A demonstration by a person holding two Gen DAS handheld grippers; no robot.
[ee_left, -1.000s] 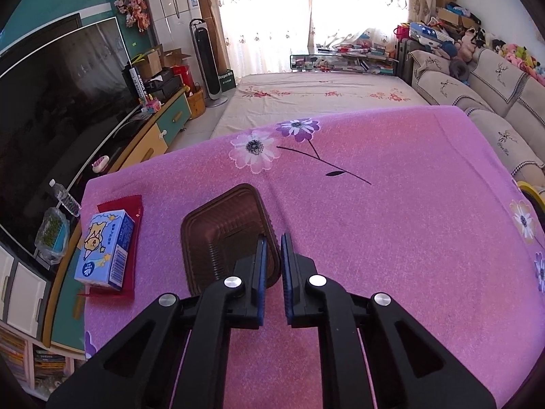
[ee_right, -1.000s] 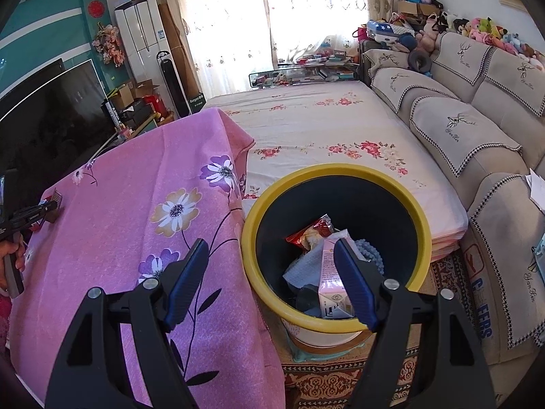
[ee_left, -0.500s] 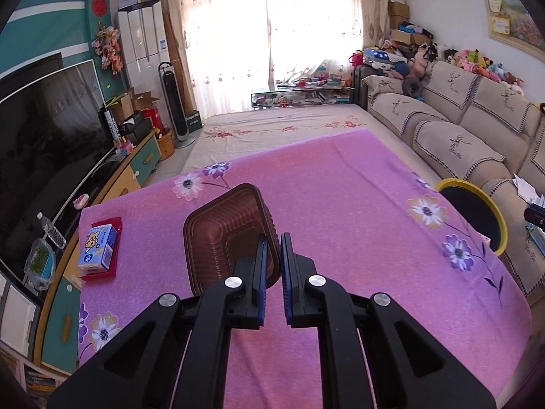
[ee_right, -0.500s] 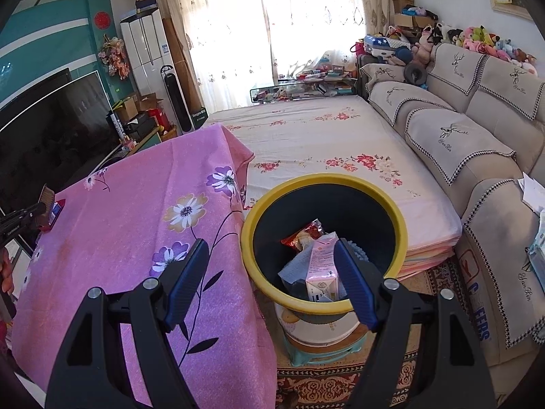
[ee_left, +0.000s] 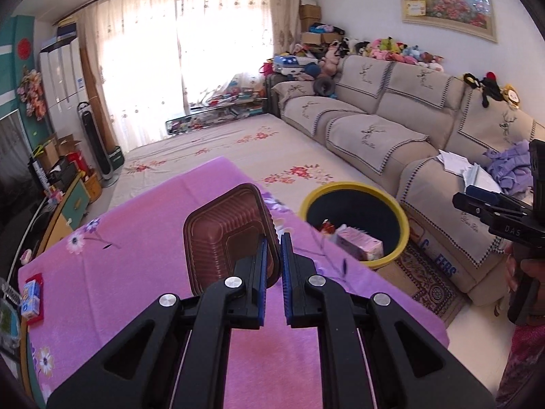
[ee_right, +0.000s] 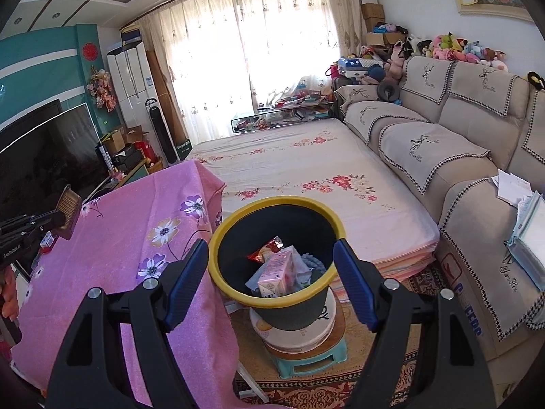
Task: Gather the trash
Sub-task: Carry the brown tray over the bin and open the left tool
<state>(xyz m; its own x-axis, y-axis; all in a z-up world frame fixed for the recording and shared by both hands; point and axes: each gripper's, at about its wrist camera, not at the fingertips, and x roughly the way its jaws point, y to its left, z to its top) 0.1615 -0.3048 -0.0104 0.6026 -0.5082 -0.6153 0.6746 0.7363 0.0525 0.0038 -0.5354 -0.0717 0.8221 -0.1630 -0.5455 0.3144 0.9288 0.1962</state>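
Observation:
My left gripper (ee_left: 272, 243) is shut on the rim of a brown plastic food tray (ee_left: 223, 235), held tilted in the air above the pink flowered tablecloth (ee_left: 136, 255). From the right wrist view the same tray (ee_right: 69, 211) shows edge-on at the far left, in the left gripper (ee_right: 59, 220). A black bin with a yellow rim (ee_left: 354, 191) stands past the table's right edge and holds a pink carton (ee_left: 359, 246) and wrappers. My right gripper (ee_right: 270, 259) stands open over the bin (ee_right: 276, 298), nothing between its fingers. A blue carton (ee_left: 30, 298) lies on a red packet at the table's left end.
The bin sits on a round tin atop a green stool (ee_right: 306, 363) on a patterned rug. A beige sofa (ee_right: 442, 156) runs along the right, a floral mattress (ee_right: 306, 167) lies behind the bin, and a television (ee_right: 44, 156) stands at the left.
The left gripper lifted the brown tray off the table and swung it right, toward the bin. The right gripper drew back and up from the bin, still open.

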